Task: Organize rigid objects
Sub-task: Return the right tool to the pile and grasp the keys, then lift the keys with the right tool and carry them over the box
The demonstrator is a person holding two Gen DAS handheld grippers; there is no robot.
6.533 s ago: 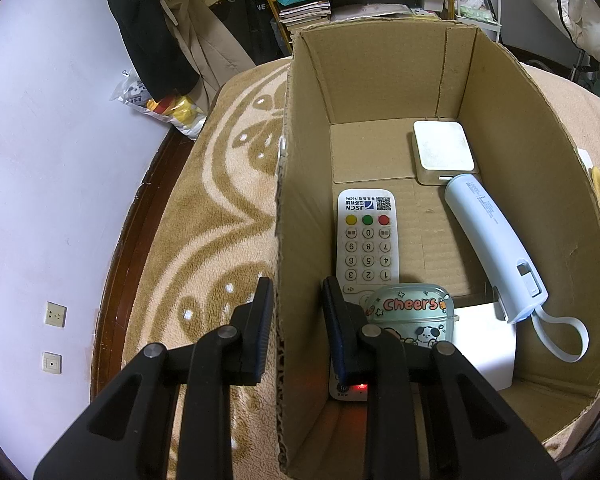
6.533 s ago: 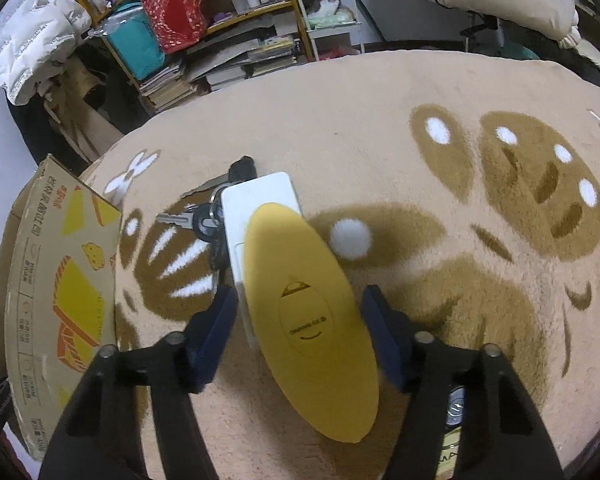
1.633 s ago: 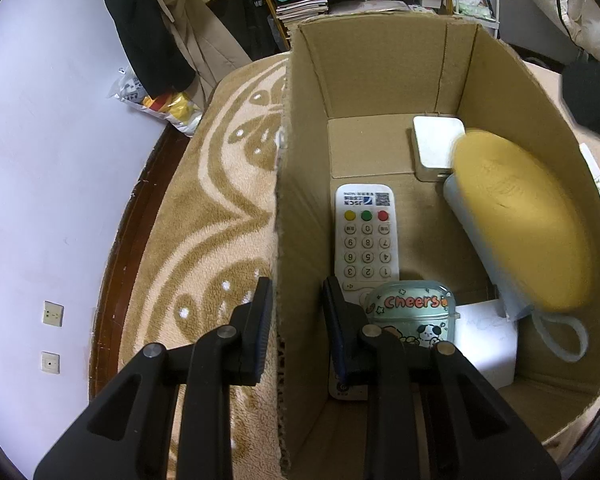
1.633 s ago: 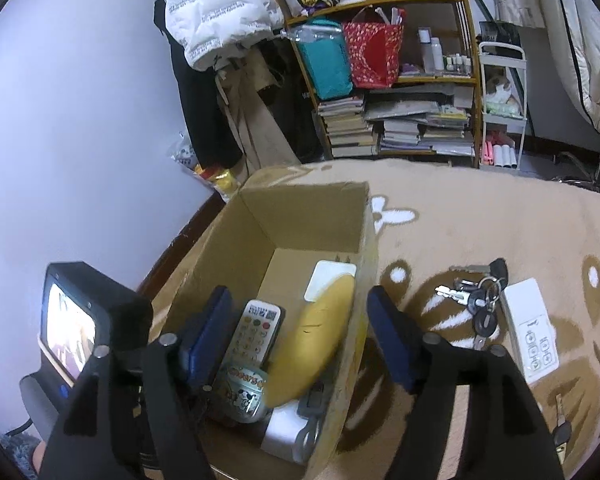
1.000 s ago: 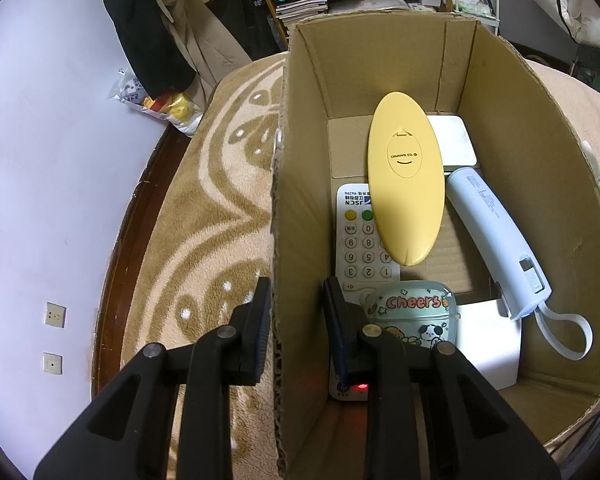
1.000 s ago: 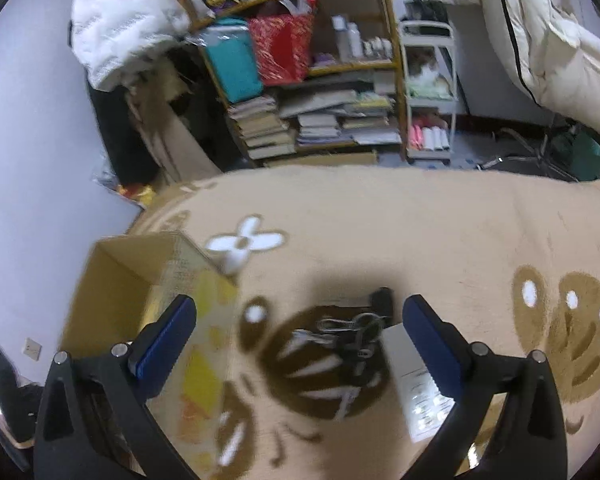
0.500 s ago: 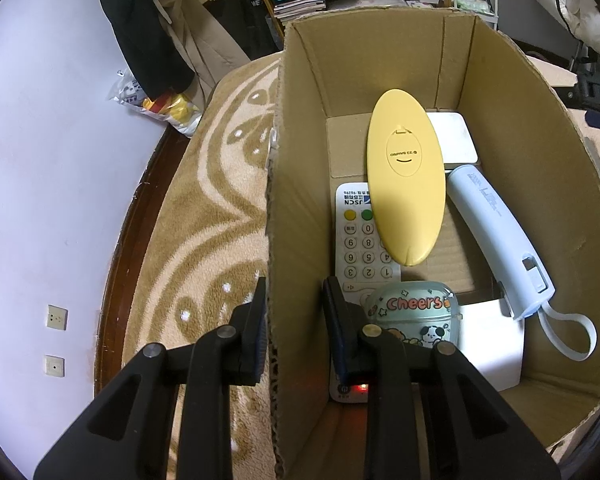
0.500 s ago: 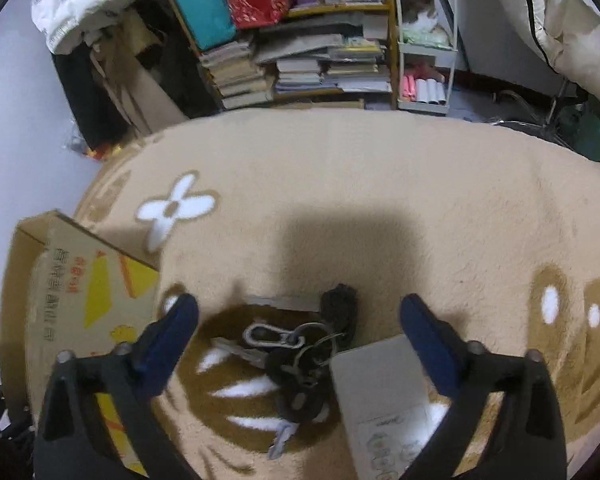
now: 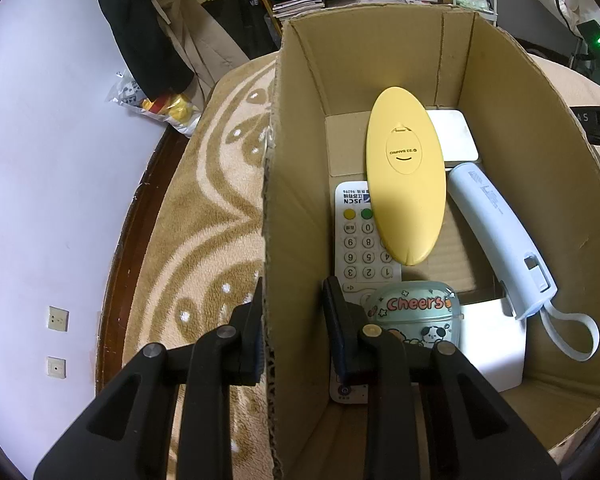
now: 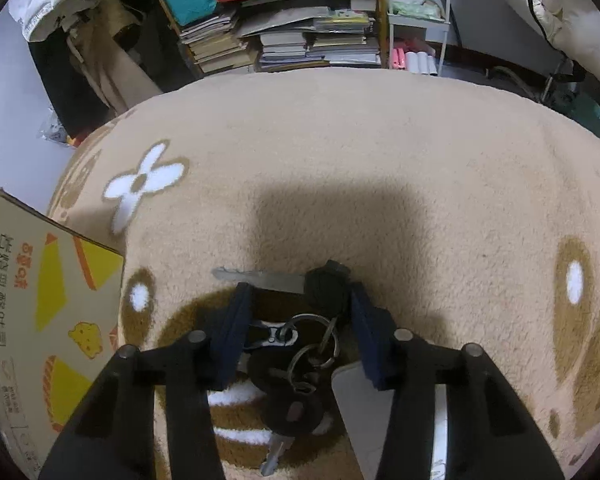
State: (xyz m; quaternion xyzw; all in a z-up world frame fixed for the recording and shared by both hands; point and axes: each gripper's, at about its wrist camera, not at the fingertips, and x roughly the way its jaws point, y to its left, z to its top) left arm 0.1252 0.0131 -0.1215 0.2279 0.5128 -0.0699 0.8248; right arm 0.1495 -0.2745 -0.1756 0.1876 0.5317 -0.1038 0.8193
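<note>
Now the yellow oval remote (image 9: 406, 188), which sat on the rug between the right gripper's fingers a few seconds ago, lies face down in the cardboard box (image 9: 512, 92), resting across the white keypad remote (image 9: 362, 248) and a corner of the white flat case (image 9: 454, 138). That is one more rigid thing put away. The right gripper (image 10: 298, 310) has since dropped to the rug (image 10: 360, 160) with its jaws spread, bracketing the bunch of keys (image 10: 300, 340) but not yet pinching it (the next thing to go, I would guess). The white switch panel (image 10: 364, 408) lies just beside the keys, partly under the right finger, so a closing squeeze could catch its corner.

The left gripper (image 9: 292, 312) straddles the near left wall of the box, one finger outside and one inside, apparently clamped on the cardboard to steady it. Inside, the floor is filling: the blue handheld device (image 9: 496, 232) runs along the right side, the Cheers case (image 9: 414, 316) and white block (image 9: 492, 340) crowd the near end. The bare cardboard at the far left corner looks the easiest spot to drop keys.
</note>
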